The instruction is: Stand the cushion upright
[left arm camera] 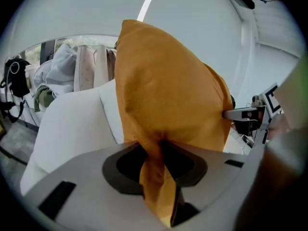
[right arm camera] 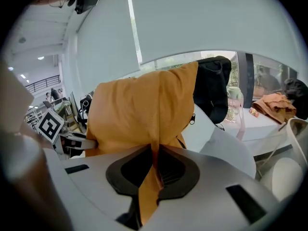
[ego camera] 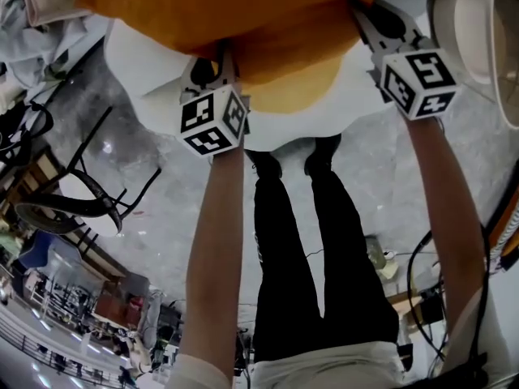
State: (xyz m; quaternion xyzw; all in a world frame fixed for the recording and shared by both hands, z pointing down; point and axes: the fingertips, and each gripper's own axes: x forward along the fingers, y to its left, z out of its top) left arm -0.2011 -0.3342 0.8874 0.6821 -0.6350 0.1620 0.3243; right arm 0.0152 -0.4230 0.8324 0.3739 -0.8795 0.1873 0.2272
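Observation:
An orange cushion (ego camera: 243,14) rests on a white upholstered seat (ego camera: 146,71) at the top of the head view. My left gripper (ego camera: 212,70) is at the cushion's near left edge and my right gripper (ego camera: 370,21) at its near right corner. In the left gripper view the cushion (left arm camera: 163,90) rises tall ahead, and a fold of its fabric is pinched in my left gripper (left arm camera: 156,150). In the right gripper view my right gripper (right arm camera: 154,153) is shut on a thin fold of the cushion (right arm camera: 139,109). Each gripper shows in the other's view, beyond the cushion.
The person's legs (ego camera: 300,241) stand just before the seat. A black chair frame (ego camera: 89,193) is at the left, and a white rounded object (ego camera: 478,31) at the upper right. Cables (ego camera: 430,298) lie at the lower right. A black bag (right arm camera: 216,90) stands behind the cushion.

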